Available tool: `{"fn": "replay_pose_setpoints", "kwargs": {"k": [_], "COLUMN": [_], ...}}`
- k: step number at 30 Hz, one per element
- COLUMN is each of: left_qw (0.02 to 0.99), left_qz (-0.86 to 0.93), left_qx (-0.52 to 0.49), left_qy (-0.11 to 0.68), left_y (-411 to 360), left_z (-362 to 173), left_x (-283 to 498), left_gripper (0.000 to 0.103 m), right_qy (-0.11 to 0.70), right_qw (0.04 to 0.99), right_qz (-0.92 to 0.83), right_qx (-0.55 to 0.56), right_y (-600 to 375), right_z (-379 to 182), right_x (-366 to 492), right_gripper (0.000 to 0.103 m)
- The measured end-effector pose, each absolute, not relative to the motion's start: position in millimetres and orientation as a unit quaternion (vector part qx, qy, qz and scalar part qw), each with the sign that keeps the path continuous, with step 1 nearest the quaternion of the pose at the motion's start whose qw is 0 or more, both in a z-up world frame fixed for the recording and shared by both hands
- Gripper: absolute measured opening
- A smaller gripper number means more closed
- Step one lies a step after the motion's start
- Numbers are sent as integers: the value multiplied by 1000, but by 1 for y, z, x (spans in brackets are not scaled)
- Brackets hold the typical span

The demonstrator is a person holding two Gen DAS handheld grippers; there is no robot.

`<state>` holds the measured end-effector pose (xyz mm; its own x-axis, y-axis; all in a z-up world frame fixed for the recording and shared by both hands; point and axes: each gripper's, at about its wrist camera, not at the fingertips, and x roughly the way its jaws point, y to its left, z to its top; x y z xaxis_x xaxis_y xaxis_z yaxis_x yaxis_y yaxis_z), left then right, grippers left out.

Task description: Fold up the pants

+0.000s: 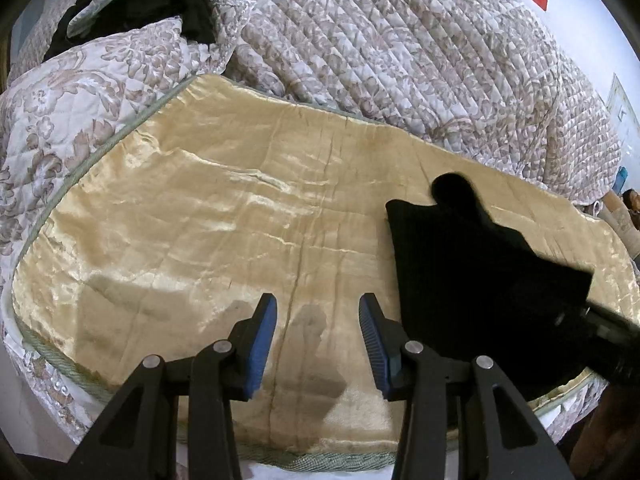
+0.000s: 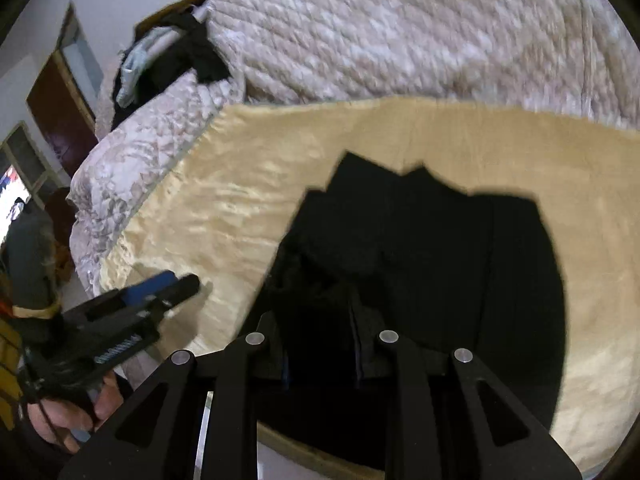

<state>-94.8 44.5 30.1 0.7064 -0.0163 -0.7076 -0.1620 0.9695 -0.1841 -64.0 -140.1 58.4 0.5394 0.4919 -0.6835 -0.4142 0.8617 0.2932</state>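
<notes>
While the right gripper (image 2: 320,344) reaches over a bed, its jaws stand narrowly apart and appear closed on a fold of the pants (image 2: 432,264), black fabric bunched right at the fingers; the pads themselves are lost in the dark cloth, so the grip is a judgement. The pants lie on a shiny cream blanket (image 1: 192,208), toward its right side as the left wrist view shows them (image 1: 480,264), already gathered into a compact, roughly folded shape with 1 rounded lobe at the far end. The left gripper (image 1: 318,344) hovers over bare blanket just beside the pants, its blue pads (image 1: 264,340) about half apart with nothing between them. In the right wrist view the same gripper (image 2: 164,284) shows at lower left, held by a person's hand (image 2: 80,412). To do this fold well, the right gripper should probably carry its edge across low and level, so the layers land square, while the left comes in to pin or smooth the near edge; the slick blanket may let the cloth slide. Behind lies a quilted floral quilt (image 1: 400,52), with a heap of dark and pale clothes (image 1: 132,4) at far left. No containers are visible, so nothing can be said of their contents.
</notes>
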Motion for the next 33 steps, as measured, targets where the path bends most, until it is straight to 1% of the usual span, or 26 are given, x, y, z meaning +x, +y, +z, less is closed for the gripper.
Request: {"fn": "replay_pose_setpoints", "kwargs": {"k": [3, 7, 13, 15, 16, 17, 18, 21, 24, 25, 26, 29, 31, 33], "left_qw": [916, 915, 915, 914, 914, 914, 914, 915, 916, 917, 917, 921, 925, 927], "left_qz": [42, 48, 45, 47, 48, 49, 50, 50, 45, 42, 40, 25, 6, -16], "left_qx": [-120, -125, -126, -125, -126, -127, -127, -128, -124, -123, -123, -119, -121, -123], "left_qy": [381, 381, 382, 383, 383, 383, 383, 379, 378, 378, 377, 370, 361, 353], "left_y": [47, 51, 52, 50, 50, 51, 52, 52, 48, 46, 44, 39, 32, 24], "left_z": [30, 30, 30, 29, 29, 29, 29, 31, 31, 32, 33, 36, 41, 46], "left_x": [-96, -97, -96, -96, -96, -96, -96, -97, -96, -96, -96, -96, -97, -98], "left_gripper": [45, 45, 45, 45, 45, 45, 45, 45, 45, 45, 45, 45, 45, 45], "right_qy": [413, 435, 426, 422, 422, 418, 416, 403, 373, 364, 358, 342, 354, 382], "right_qw": [871, 861, 867, 864, 861, 859, 858, 856, 856, 859, 861, 874, 881, 884], "right_qz": [264, 263, 260, 273, 282, 293, 300, 320, 346, 347, 346, 329, 296, 258], "right_qx": [33, 21, 12, 15, 18, 25, 32, 53, 86, 93, 97, 107, 105, 83], "right_y": [-128, -118, -117, -117, -117, -118, -119, -126, -146, -152, -156, -176, -189, -194], "right_z": [51, 26, 30, 29, 29, 31, 34, 46, 62, 66, 68, 68, 55, 37], "right_x": [-67, -67, -70, -70, -70, -72, -73, -76, -83, -86, -88, -95, -95, -93], "right_gripper": [21, 22, 22, 27, 36, 42, 45, 45, 45, 48, 48, 48, 48, 33]}}
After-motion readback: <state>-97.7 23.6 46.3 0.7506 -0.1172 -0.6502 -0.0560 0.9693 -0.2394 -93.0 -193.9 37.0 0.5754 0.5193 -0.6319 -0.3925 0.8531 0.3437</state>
